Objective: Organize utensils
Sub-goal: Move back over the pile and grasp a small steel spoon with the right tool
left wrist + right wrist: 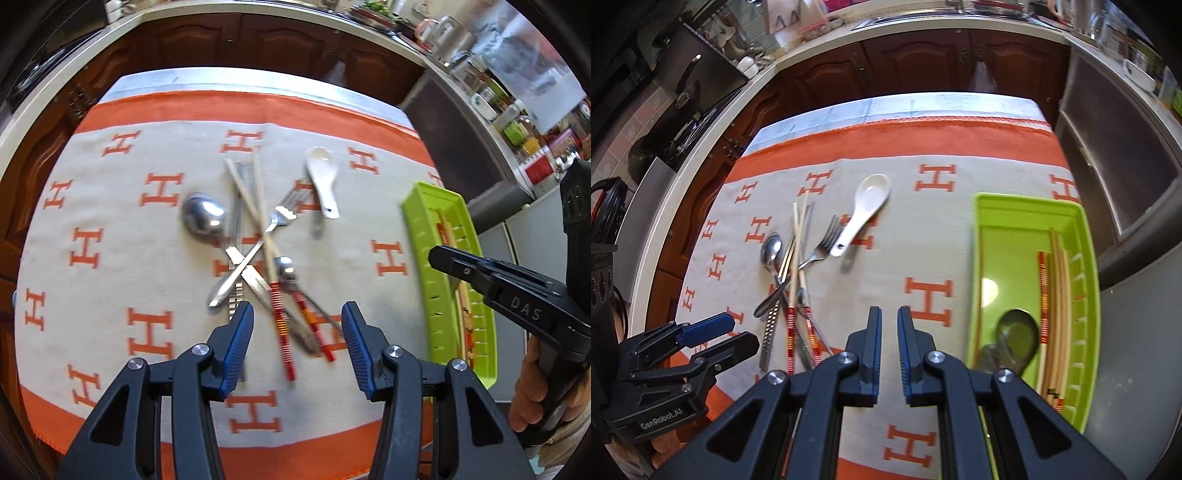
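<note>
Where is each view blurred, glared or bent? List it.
Left wrist view: the striped chopsticks near the open left tongs smear with motion; the counter edge bows from the fisheye. Right wrist view: a bright glare spot sits on the green tray floor, and the spoon inside looks soft.

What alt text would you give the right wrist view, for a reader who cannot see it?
The right gripper, nearly closed and holding nothing, hovers over an orange-and-cream cloth between a tangled utensil pile and a green tray. The tray holds chopsticks and a metal spoon. A white ceramic spoon lies apart, and the left gripper is open.
</note>
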A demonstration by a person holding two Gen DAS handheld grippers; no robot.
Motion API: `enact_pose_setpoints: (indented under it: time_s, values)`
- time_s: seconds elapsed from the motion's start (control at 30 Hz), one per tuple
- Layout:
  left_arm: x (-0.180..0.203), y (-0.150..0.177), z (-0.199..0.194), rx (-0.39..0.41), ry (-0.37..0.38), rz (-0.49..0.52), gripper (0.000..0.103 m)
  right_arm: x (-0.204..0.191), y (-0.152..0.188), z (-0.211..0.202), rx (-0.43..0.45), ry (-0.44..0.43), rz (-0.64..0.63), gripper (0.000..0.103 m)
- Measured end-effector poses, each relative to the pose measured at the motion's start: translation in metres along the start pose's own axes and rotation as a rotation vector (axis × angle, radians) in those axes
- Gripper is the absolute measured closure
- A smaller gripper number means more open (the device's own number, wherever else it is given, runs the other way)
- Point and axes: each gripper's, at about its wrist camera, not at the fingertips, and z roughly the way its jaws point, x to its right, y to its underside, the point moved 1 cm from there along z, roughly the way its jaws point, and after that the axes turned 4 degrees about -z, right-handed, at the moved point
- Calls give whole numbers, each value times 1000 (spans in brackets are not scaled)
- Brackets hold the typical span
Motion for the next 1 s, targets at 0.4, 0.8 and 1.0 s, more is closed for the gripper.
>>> enact_pose_setpoints:
  time_s: [0.4,0.8,1.0]
  values:
    - [-83,-5,10,14,-38,-179,55,-49,-20,42,-45,-76,-58,93]
    - [-88,-11,39,-14,-1,-180,55,-66,-12,89,-157,-111,-101,93]
    - [-87,-7,46,-33,5,-177,55,-69,-3,102,-195,-103,-149,89]
